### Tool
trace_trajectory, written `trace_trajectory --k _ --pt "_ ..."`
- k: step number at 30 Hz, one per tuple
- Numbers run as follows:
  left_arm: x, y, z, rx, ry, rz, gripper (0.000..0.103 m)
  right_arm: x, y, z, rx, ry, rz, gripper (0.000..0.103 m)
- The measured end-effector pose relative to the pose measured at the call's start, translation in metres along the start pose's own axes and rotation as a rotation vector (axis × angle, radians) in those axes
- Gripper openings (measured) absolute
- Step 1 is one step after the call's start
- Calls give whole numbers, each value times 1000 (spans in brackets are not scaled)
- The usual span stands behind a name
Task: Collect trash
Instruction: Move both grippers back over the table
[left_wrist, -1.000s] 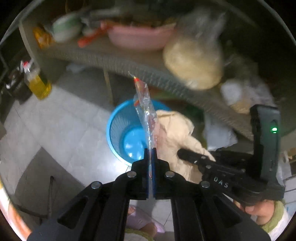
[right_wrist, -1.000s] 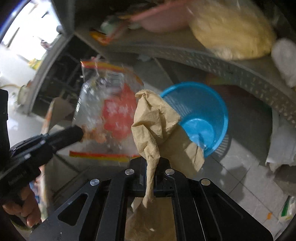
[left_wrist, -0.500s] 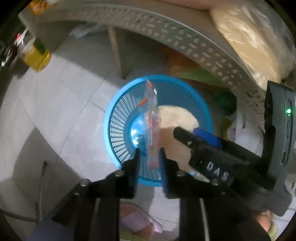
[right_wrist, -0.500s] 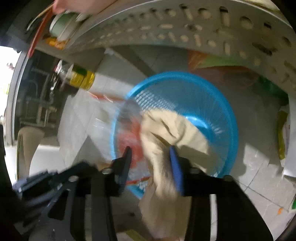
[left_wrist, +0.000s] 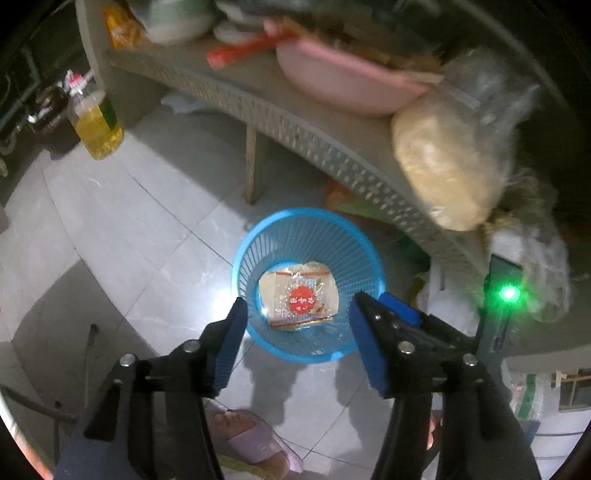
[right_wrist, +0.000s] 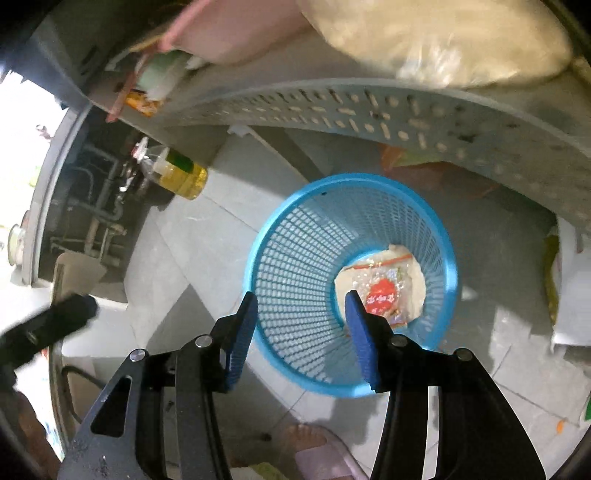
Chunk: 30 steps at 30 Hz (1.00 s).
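Note:
A blue mesh basket (left_wrist: 310, 221) (right_wrist: 347, 181) stands on the tiled floor under the edge of a grey perforated table. At its bottom lies a clear plastic wrapper (left_wrist: 301, 299) (right_wrist: 382, 291) with a red label, on top of crumpled tan paper (left_wrist: 314, 265) (right_wrist: 417, 273). My left gripper (left_wrist: 299, 332) hovers above the basket's near rim, its jaws opening with nothing between them. My right gripper (right_wrist: 301, 314) also hangs over the near rim, open and empty. Part of the right gripper, with a green light, shows at the right of the left wrist view.
The perforated table (left_wrist: 295, 122) overhangs the basket and carries a pink basin (left_wrist: 343, 81) and a bag of pale stuff (left_wrist: 439, 170). A bottle of yellow oil (left_wrist: 98, 125) (right_wrist: 181, 171) stands on the floor to the left. A person's slippered foot (left_wrist: 251, 439) is just below the grippers.
Both grippers went from shut to open over the basket. The wrapper left the left jaws and the tan paper left the right jaws; both now lie in the basket.

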<state>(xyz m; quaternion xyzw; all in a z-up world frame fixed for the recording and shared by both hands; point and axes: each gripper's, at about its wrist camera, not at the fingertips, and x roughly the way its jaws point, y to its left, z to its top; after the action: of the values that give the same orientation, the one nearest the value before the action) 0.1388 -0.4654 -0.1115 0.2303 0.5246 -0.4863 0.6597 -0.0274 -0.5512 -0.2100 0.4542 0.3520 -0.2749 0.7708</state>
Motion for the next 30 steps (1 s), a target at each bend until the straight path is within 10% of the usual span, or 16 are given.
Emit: trace_trajectory --k 9,15,30 --pt "-137 38 -88 -230 -148 -267 85 -82 93 -47 -269 -102 -9 73" --pt "-206 50 -162 -165 -317 -119 94 -129 153 -71 -448 -199 -53 95" --pt "-301 125 -299 -254 -630 9 97 -152 258 -120 -802 -332 -88 95"
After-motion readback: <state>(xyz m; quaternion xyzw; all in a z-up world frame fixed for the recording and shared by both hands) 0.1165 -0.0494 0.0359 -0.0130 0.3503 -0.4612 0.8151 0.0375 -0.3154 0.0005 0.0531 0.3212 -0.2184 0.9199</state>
